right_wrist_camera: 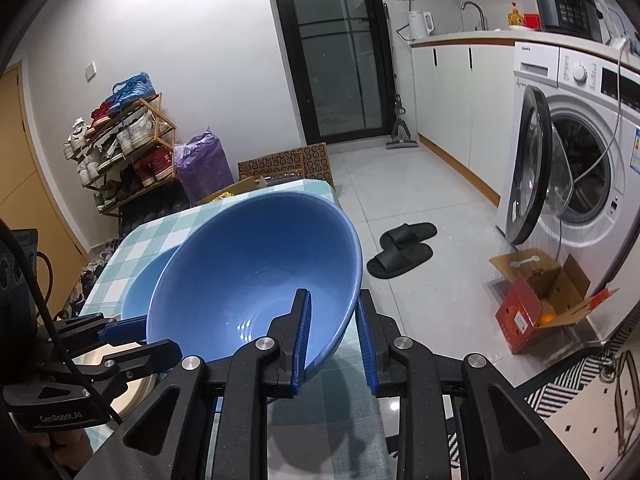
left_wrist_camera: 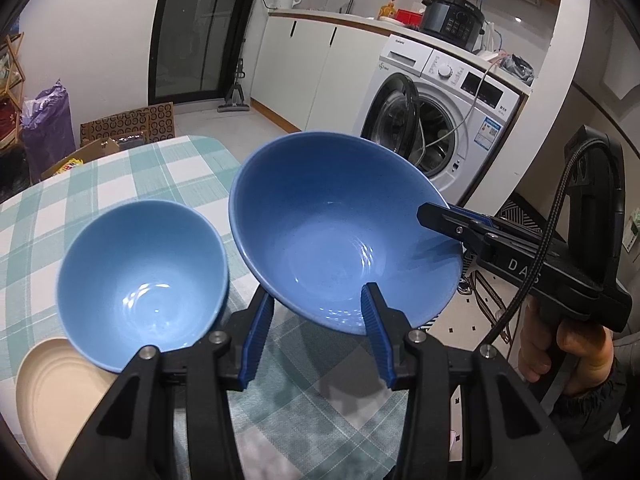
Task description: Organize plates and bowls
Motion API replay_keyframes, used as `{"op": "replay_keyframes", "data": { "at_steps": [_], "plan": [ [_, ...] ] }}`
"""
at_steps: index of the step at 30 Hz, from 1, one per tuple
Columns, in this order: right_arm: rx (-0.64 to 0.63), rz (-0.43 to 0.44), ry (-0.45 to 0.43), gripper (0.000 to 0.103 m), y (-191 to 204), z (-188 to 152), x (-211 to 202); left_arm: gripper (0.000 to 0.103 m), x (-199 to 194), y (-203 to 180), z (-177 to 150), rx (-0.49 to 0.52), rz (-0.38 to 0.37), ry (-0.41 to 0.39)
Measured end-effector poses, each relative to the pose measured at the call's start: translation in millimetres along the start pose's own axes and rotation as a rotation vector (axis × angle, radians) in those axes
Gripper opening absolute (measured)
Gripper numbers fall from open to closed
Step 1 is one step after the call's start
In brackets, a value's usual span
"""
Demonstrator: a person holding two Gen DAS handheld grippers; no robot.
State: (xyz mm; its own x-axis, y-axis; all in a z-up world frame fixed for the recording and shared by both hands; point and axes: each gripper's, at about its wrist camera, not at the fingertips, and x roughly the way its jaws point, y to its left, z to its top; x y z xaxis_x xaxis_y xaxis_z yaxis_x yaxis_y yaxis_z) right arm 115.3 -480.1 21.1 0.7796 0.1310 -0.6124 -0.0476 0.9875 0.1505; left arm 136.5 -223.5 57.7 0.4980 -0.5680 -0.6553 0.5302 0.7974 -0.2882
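Observation:
A large blue bowl (left_wrist_camera: 340, 224) hangs tilted above the checked tablecloth (left_wrist_camera: 120, 176). My left gripper (left_wrist_camera: 316, 292) is shut on its near rim, one finger under the wall and one inside. My right gripper (left_wrist_camera: 436, 220) comes in from the right, held by a hand, and is shut on the bowl's right rim. In the right wrist view the same large blue bowl (right_wrist_camera: 248, 264) sits in my right gripper (right_wrist_camera: 333, 296), and my left gripper (right_wrist_camera: 162, 334) clamps its left edge. A smaller blue bowl (left_wrist_camera: 140, 276) rests on a beige plate (left_wrist_camera: 48, 392) at the left, apart from the big one.
The table's right edge drops to a tiled floor with black slippers (right_wrist_camera: 404, 248) and an open cardboard box (right_wrist_camera: 544, 300). A washing machine (right_wrist_camera: 592, 152) stands with its door open on the right. A shoe rack (right_wrist_camera: 120, 140) and a purple bag (right_wrist_camera: 204, 164) stand beyond the table.

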Motion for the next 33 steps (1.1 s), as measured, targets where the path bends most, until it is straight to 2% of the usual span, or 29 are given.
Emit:
{"op": "replay_keyframes", "data": {
  "at_steps": [15,33],
  "plan": [
    [-0.031,0.036,-0.024,0.023,32.4,14.2,-4.8,0.044,-26.6,22.3,1.5,-0.028,0.021,-0.055],
    [-0.083,0.091,-0.032,0.023,71.2,32.7,9.3,0.044,-52.0,51.5,1.0,-0.078,0.070,-0.120]
  ]
}}
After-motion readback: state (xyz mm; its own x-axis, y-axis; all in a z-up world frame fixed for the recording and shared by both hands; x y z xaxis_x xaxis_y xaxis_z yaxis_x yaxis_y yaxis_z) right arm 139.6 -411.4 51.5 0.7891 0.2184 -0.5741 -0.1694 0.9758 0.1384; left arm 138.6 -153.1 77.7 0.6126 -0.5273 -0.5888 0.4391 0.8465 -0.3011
